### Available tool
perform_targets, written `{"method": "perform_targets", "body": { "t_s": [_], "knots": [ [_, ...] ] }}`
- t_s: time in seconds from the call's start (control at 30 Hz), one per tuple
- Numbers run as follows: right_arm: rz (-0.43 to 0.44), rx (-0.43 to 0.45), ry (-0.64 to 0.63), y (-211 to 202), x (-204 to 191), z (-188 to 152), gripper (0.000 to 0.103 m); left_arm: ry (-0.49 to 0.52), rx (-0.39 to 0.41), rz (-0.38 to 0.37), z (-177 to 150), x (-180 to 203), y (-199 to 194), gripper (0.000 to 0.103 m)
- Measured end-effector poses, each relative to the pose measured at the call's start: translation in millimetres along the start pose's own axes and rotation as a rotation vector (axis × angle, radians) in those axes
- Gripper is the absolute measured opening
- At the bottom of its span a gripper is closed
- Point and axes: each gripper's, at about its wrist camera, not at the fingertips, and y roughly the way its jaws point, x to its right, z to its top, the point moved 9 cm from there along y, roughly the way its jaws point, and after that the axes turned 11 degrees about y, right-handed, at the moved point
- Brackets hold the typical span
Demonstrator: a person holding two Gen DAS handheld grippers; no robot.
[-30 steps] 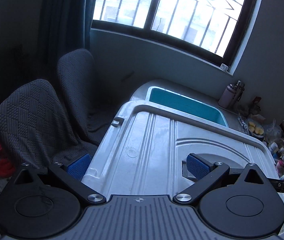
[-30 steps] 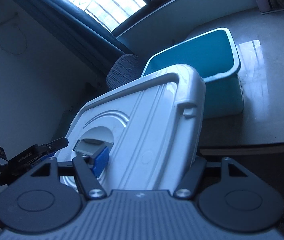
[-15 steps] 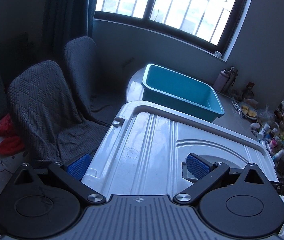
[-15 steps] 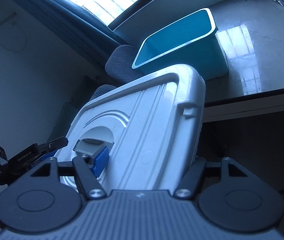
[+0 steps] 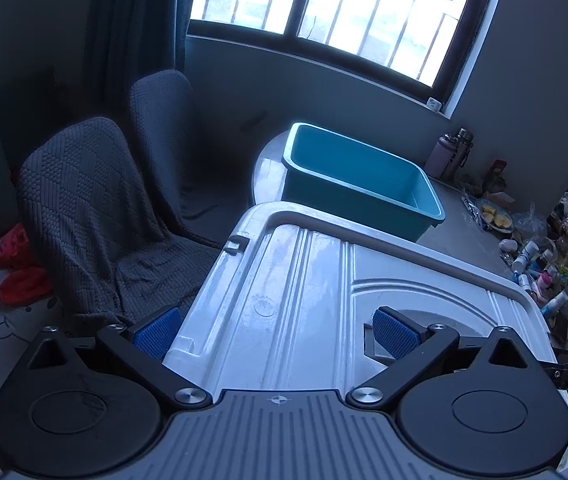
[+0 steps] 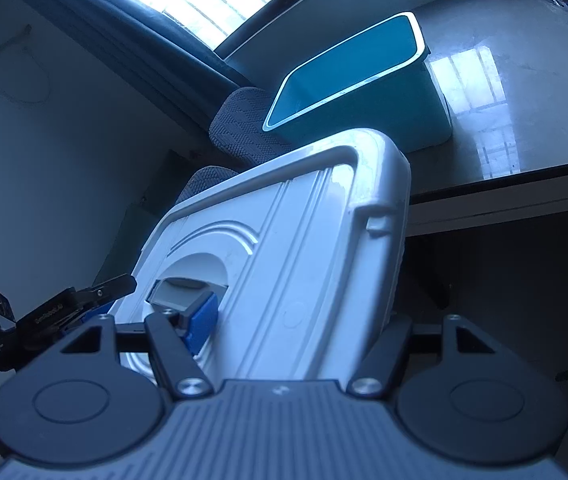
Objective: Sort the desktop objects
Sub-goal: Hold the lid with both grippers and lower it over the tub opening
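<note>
Both grippers hold a large white plastic lid (image 5: 308,288), flat with ridges and a recessed handle, in the air in front of the table. My left gripper (image 5: 275,332) is shut on it, one blue pad under its left edge, the other in the handle recess. My right gripper (image 6: 296,320) is shut on the same lid (image 6: 292,240), left pad in the recess, right finger behind its edge. An open teal plastic bin (image 5: 364,184) stands on the table beyond the lid; it also shows in the right wrist view (image 6: 364,80).
Two grey-covered chairs (image 5: 83,208) stand left of the table. Bottles, small tubes and a plate of food (image 5: 532,256) crowd the table's right side. The glossy tabletop (image 6: 504,112) has a dark front edge. A barred window (image 5: 324,4) is behind.
The lid and both grippers have drawn back and up from the bin, so the bin and table look farther away and lower. The grip on the lid is unchanged.
</note>
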Motion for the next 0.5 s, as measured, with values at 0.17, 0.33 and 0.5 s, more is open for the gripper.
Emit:
{"method": "perform_targets", "body": {
  "t_s": [0.17, 0.33, 0.5],
  "knots": [
    [-0.003, -0.007, -0.007, 6, -1, 4, 0.067, -0.005, -0.008, 0.006, 0, -1, 3, 0.102],
    [-0.007, -0.008, -0.015, 11, -3, 10, 0.067, -0.016, -0.012, 0.002, 5, -5, 11, 0.102],
    [-0.011, -0.012, -0.015, 17, -4, 21, 0.067, -0.031, -0.008, -0.003, 14, -7, 23, 0.102]
  ]
}}
